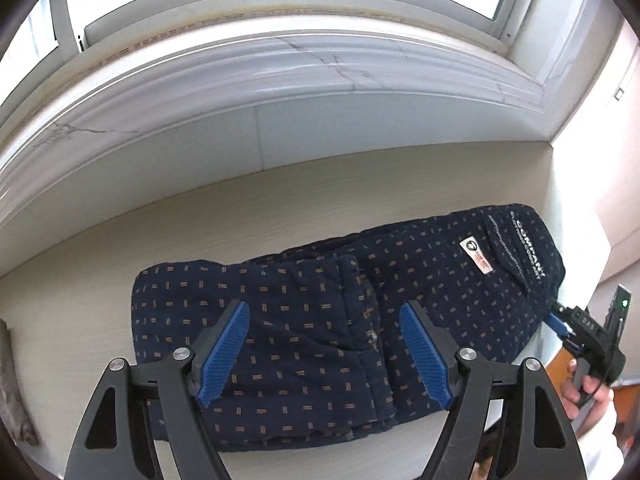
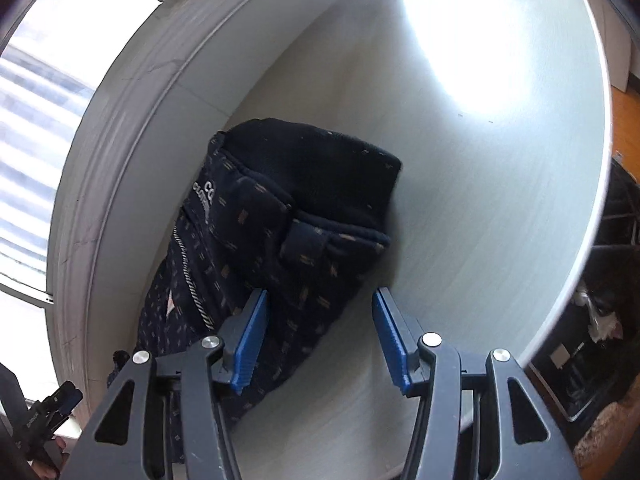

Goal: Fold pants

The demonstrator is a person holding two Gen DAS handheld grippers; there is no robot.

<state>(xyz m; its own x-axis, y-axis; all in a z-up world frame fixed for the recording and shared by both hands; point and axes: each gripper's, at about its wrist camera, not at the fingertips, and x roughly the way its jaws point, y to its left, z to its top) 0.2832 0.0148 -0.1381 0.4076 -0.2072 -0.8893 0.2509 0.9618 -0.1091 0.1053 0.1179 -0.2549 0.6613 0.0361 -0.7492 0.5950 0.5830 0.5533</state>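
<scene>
Left wrist view: one pair of dark navy padded fabric pants with small tan dash marks (image 1: 320,312) lies folded into a thick bundle on the pale wood-grain tabletop (image 1: 120,232), just below a white window sill. The left gripper (image 1: 324,352) hangs above the bundle with its blue-padded jaws standing well apart and nothing between them. The right gripper (image 1: 576,332), held in a person's hand (image 1: 588,392), sits at the waistband end; its jaw state cannot be told from here. Right wrist view: the same pants (image 2: 288,216) lie beside the sill, waistband and belt loop uppermost. The right gripper (image 2: 320,340) has its jaws apart, the pads clear of the cloth, with the bundle's edge passing under the left jaw. Handling judgement: the cloth looks soft, quilted and bulky, light, not slippery, not fragile; layers are likely to spring open. Take hold at the stitched waistband or a folded edge, pinching all layers. Count: one pair of pants, two grippers, one tabletop.
</scene>
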